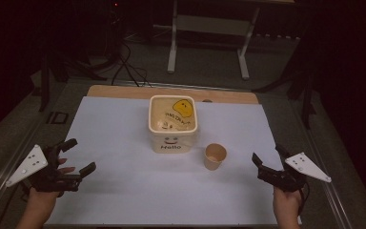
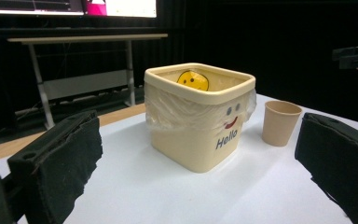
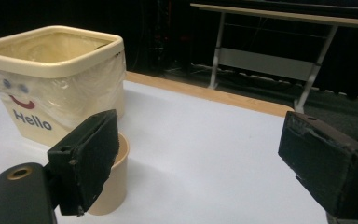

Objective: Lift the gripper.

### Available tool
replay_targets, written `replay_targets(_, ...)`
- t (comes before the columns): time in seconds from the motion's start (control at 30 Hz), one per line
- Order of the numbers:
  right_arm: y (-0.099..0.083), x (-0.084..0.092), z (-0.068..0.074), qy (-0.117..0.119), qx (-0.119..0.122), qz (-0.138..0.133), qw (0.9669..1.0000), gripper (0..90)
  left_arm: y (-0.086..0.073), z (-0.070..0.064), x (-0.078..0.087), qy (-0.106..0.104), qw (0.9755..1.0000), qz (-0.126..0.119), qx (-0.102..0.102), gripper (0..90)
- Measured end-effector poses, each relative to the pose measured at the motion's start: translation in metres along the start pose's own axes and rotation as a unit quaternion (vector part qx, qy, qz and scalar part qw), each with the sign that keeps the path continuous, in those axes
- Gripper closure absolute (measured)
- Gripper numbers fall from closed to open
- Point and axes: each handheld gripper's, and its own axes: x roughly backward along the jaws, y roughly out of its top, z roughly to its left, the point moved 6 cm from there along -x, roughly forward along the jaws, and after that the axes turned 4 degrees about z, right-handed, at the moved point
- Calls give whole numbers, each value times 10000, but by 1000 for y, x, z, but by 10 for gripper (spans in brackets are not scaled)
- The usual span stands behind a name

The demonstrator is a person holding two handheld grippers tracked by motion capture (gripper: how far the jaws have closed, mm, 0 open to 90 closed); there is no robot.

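Observation:
A cream square bin (image 1: pixel 172 125) (image 2: pixel 198 116) (image 3: pixel 51 84) lined with a clear bag stands mid-table, with "Hello" and a smiling face on its front. A small tan paper cup (image 1: pixel 215 156) (image 2: pixel 280 122) (image 3: pixel 109 186) stands upright just right of it, empty as far as I can see. My left gripper (image 1: pixel 78 156) (image 2: pixel 200 177) rests open at the table's left edge, aimed at the bin. My right gripper (image 1: pixel 269 159) (image 3: pixel 200 163) is open at the right edge, its left jaw partly hiding the cup in its own view.
The white table sheet (image 1: pixel 124 191) has free room in front of and around the bin. A wooden strip (image 1: pixel 124 91) runs along the far edge. Beyond stands a metal-legged desk (image 1: pixel 209 28) on a dark floor with cables (image 1: pixel 126 67).

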Motion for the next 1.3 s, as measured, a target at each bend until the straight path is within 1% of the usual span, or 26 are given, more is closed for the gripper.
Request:
replay_targets(0.13,-2,0,-1,86,-38,64,9999,121,0,2,0,39,10000,1,-10,14)
replay_targets(0.2,-2,0,-1,30,-29,112,9999,121,0,2,0,84,10000,22,-31,14)
replay_targets(0.27,-1,1,-2,46,-58,93,9999,121,1,2,0,101,9999,-8,-39,14)
replay_targets(0.3,0,3,-3,71,-88,86,9999,122,2,2,1,106,9999,-6,-49,14)
replay_targets(0.4,5,7,-5,6,-93,71,9999,122,4,2,1,81,9999,-57,-31,14)
replay_targets(0.43,8,9,-6,39,-150,43,9999,122,3,1,1,75,10000,-50,-34,14)
replay_targets(0.47,8,9,-6,39,-150,43,9999,122,3,1,1,66,10000,-58,-31,14)
replay_targets(0.5,12,9,-5,113,-138,107,9998,121,3,1,1,50,10000,-59,-14,14)
replay_targets(0.57,14,9,-4,109,-116,113,9998,113,1,1,0,37,10000,-26,-18,14)
replay_targets(0.63,19,9,-1,298,-127,123,9994,110,1,0,-1,9,10000,-4,-50,14)
replay_targets(0.67,21,9,0,311,-122,144,9993,110,1,0,-1,3,10000,8,-52,14)
replay_targets(0.7,23,8,2,414,-129,169,9989,110,1,0,-1,-4,10000,16,-68,14)
replay_targets(0.77,28,6,3,369,-218,234,9988,112,2,0,-1,-11,10000,13,-80,14)
replay_targets(0.8,29,5,5,482,-225,288,9982,111,2,0,-1,-14,10000,12,-81,14)
replay_targets(0.83,33,4,9,630,-143,281,9975,111,1,0,-1,-17,10000,17,-80,14)
replay_targets(0.87,33,4,9,630,-143,281,9975,111,1,0,-1,-21,10000,16,-71,14)
replay_targets(0.9,36,2,12,751,-133,329,9965,111,1,0,-1,-22,10000,20,-60,14)
replay_targets(0.93,36,2,12,751,-133,329,9965,111,1,0,-1,-24,10000,24,-61,14)
replay_targets(0.97,39,-1,16,943,-114,361,9948,111,1,-1,-1,-26,10000,27,-63,14)
replay_targets(1.0,39,-1,16,943,-114,361,9948,111,1,-1,-1,-32,10000,29,-66,14)
replay_targets(1.03,43,-3,21,1086,-43,353,9934,111,1,-1,-1,-40,10000,33,-67,14)
replay_targets(1.07,43,-3,21,1086,-43,353,9934,111,1,-1,-1,-46,10000,36,-59,14)
replay_targets(1.1,48,-6,24,1277,-41,358,9912,111,0,-1,-2,-59,10000,54,-48,14)
replay_targets(1.2,53,-9,28,1327,-2,381,9904,112,-1,-1,-2,-79,9999,83,-57,14)
replay_targets(1.23,57,-13,32,1436,78,399,9888,111,-1,-1,-3,-84,9999,109,-65,14)
replay_targets(1.3,59,-15,34,1437,99,413,9887,111,-1,-2,-3,-89,9999,110,-72,14)
